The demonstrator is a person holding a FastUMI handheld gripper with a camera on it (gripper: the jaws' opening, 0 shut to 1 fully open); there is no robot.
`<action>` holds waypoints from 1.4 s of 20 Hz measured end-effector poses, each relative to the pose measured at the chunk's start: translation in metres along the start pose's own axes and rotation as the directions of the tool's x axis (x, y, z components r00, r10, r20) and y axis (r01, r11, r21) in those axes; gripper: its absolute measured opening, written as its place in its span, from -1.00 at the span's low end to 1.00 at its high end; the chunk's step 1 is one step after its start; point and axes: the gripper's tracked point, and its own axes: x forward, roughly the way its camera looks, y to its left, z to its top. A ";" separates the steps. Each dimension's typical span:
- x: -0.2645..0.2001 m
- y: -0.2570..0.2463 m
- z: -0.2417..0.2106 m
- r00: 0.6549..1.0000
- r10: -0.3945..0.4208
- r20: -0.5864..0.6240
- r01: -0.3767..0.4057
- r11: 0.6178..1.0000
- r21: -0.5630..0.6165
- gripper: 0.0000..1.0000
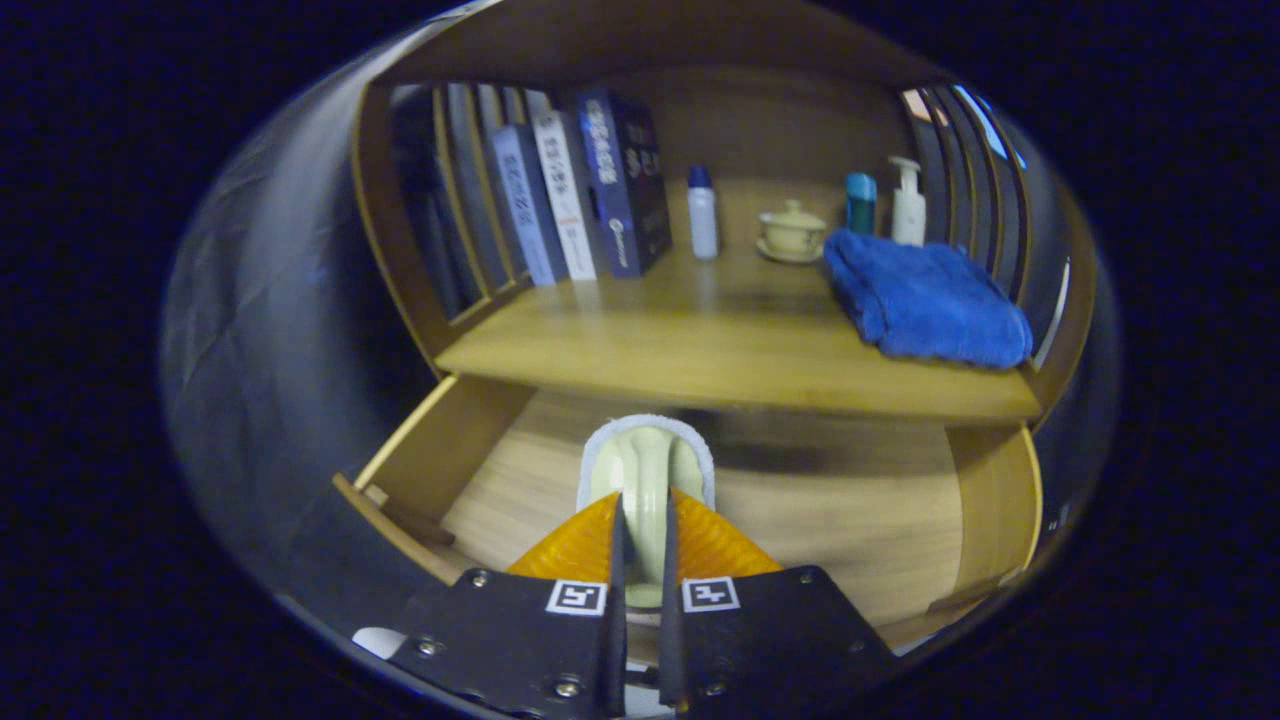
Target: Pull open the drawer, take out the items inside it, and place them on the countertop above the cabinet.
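Right, up close the gripper (pixel 640 540) has its two fingers drawn nearly together, pinching the pale green handle of a brush (pixel 645 480) between them, one finger pressing on each side. That handle runs straight ahead along the fingers and swells into a rounded head with a white fuzzy rim, which sits just beyond the fingertips. So the brush is in the grip, over the open drawer (pixel 800 520).

Below and around it, the drawer stands pulled out, its light wooden floor showing on both sides of the fingers, its side walls rising left and right. Whether the brush touches the drawer floor or hangs above it, I cannot tell.

Moving on past the brush head, the front edge of the countertop (pixel 700 350) crosses just above the drawer. It is a light wood surface, bare across the near middle. On its right side lies a folded blue towel (pixel 925 300), near the right wall.

Further back, a row of books (pixel 585 190) leans against the slatted left side. Beside them stands a small white bottle with a blue cap (pixel 703 212). Next comes a little lidded cup on a saucer (pixel 792 233), then a teal bottle (pixel 860 203) and a white pump bottle (pixel 908 203) just behind the towel.

Wooden slats close the shelf on both sides, a wooden back panel sits behind, and dark cloth hangs to the left of the cabinet.
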 end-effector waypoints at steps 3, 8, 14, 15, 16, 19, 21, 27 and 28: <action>-0.023 0.001 0.020 0.990 0.026 0.139 -0.019 0.999 -0.051 -0.73; -0.067 -0.009 0.091 0.904 -0.015 0.428 0.055 0.995 -0.081 -0.73; -0.098 -0.032 0.151 0.802 -0.151 0.578 0.182 0.983 0.004 -0.74; -0.095 -0.037 0.155 0.803 -0.164 0.573 0.190 0.982 0.014 -0.74; -0.090 -0.043 0.158 0.806 -0.179 0.564 0.198 0.980 0.029 -0.74; -0.072 -0.055 0.176 0.789 -0.224 0.572 0.237 0.970 0.053 -0.73; -0.054 -0.061 0.182 0.786 -0.252 0.564 0.262 0.963 0.065 -0.74; 0.020 -0.089 0.163 0.831 -0.322 0.453 0.325 0.943 0.075 -0.74; 0.032 -0.094 0.154 0.846 -0.334 0.416 0.322 0.941 0.102 -0.74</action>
